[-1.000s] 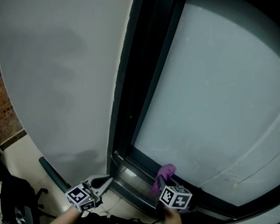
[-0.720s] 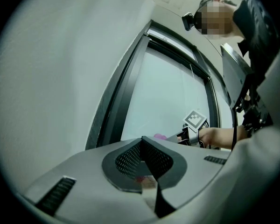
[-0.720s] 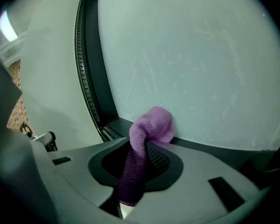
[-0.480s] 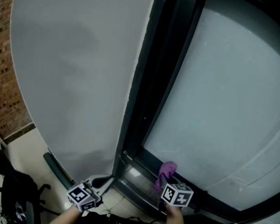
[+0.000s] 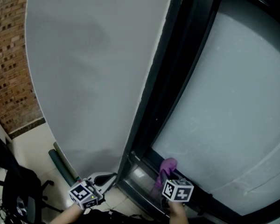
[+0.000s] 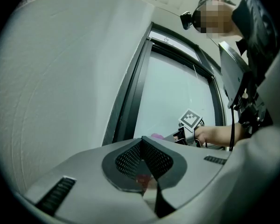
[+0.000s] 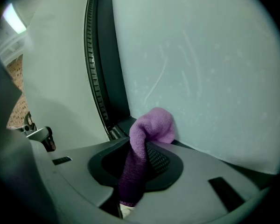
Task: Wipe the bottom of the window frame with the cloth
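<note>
Nearest me, my left tongs are clenched tip to tip with nothing between them, and they hang low beside the grey wall, apart from the window. My right tongs are clamped on the purple cloth, which rises out of them in a bunched fold. In the head view that cloth sits on the bottom rail of the dark window frame, close to its lower left corner, its top pressed against the frosted glass. Beyond the grey wall, on the far left, runs a brick wall.
</note>
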